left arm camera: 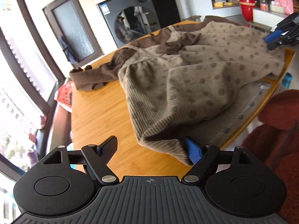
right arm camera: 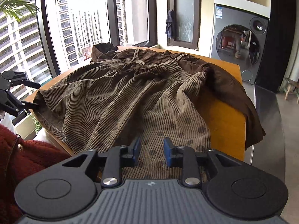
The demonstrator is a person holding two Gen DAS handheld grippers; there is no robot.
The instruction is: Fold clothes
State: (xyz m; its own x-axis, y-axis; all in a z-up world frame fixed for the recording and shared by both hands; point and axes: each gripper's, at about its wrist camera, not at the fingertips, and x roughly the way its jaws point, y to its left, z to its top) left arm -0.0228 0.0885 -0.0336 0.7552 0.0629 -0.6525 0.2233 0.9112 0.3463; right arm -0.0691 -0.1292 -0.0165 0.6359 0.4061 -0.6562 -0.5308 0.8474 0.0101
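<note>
A beige corduroy dress with grey dots and dark brown sleeves lies spread on the wooden table. My left gripper is open wide at the near hem corner, and the fabric touches its blue right pad. In the right wrist view the same dress fills the table. My right gripper is open low over the dotted hem, with cloth showing between its fingers. Each gripper appears in the other's view: the right gripper at the far hem, the left gripper at the left hem corner.
One brown sleeve hangs over the table's right edge, the other sleeve lies on the wood. A person's red fluffy sleeve is close at the left. A washing machine and large windows stand behind the table.
</note>
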